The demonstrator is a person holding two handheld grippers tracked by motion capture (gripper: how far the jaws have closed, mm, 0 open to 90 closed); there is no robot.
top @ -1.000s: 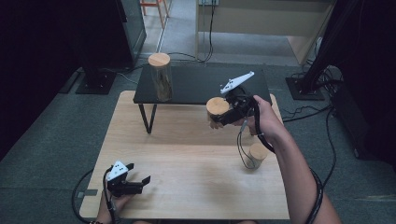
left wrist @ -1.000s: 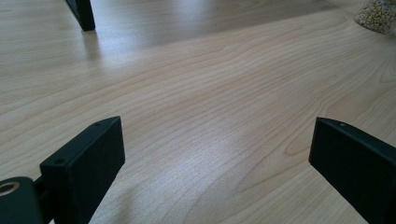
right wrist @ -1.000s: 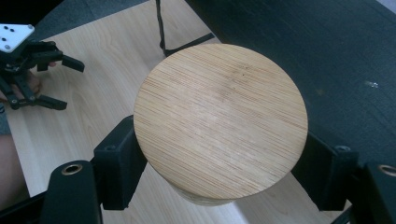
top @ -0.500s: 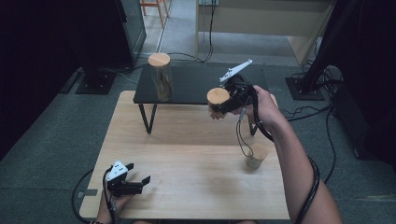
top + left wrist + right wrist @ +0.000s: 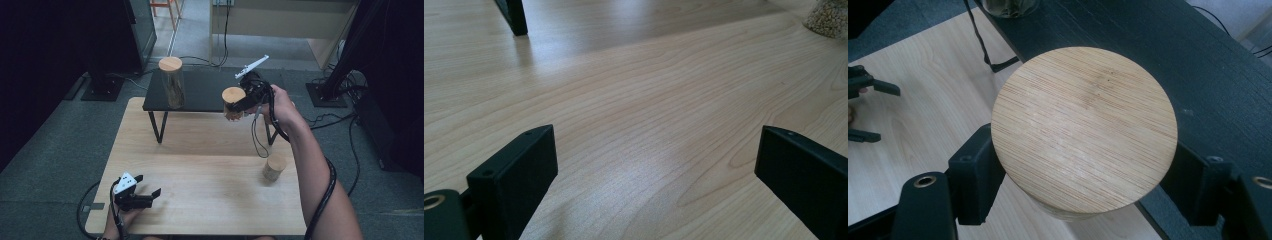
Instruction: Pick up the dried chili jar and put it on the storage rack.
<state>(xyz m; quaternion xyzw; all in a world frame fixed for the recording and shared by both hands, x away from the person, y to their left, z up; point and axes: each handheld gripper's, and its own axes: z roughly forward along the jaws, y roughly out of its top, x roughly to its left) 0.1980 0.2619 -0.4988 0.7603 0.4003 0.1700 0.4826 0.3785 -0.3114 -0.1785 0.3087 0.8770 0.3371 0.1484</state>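
Altogether three lidded jars. Near: left gripper (image 5: 150, 188) rests released on the table (image 5: 200, 170); one jar (image 5: 274, 168) stands apart. Farther: right gripper (image 5: 239, 106) clenches a jar (image 5: 233, 102) between its jaws, upright, axis vertical, at the shelf (image 5: 205, 90) edge; third jar (image 5: 171, 82) stands behind.

Showing fine straight bamboo grain, matt and smooth, on the lid (image 5: 1084, 130) of the held jar (image 5: 233, 104). Reflecting soft light on the pale wooden table (image 5: 649, 110), smooth, wavy-grained. Looking matt and slightly textured: the far black shelf (image 5: 1148, 45). Appearing matt plastic: the black jaws.
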